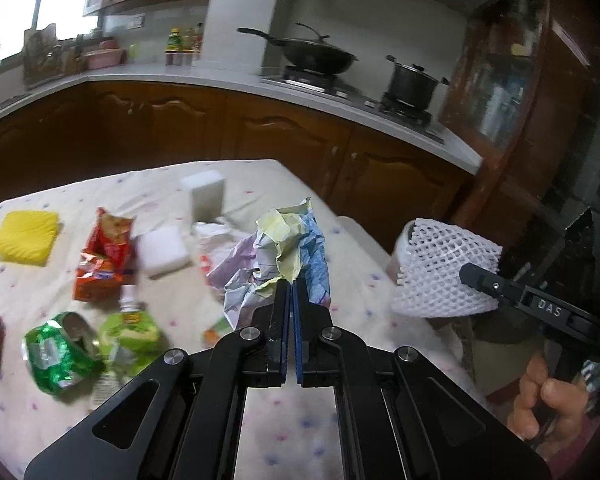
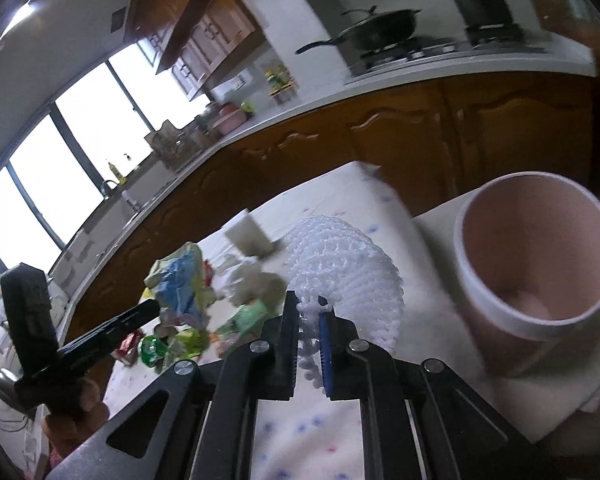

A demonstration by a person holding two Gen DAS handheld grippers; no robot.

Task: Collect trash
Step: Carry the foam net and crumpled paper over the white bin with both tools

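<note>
A table (image 1: 39,408) under a pale cloth with small coloured dots fills the foreground, with a kitchen counter (image 1: 203,76) behind it carrying a wok (image 1: 320,54) and a lidded pot (image 1: 412,84). At the table's right edge stands a pink bin (image 2: 536,264) with a white rim, mouth open. The right gripper (image 2: 308,314) has its jaws closed on the edge of a white foam fruit net (image 2: 348,264), held above the cloth just left of the bin; "DAS" is printed on this gripper's body. The left gripper (image 1: 291,292) is clamped on a crumpled paper wad (image 1: 283,248), yellow, blue and white, raised over the table. Left on the cloth lie an orange snack bag (image 1: 103,256), a crushed green can (image 1: 59,352), a green pouch (image 1: 131,332), white sponges (image 1: 161,252) and a yellow one (image 1: 23,236); their print is too blurred to read.
</note>
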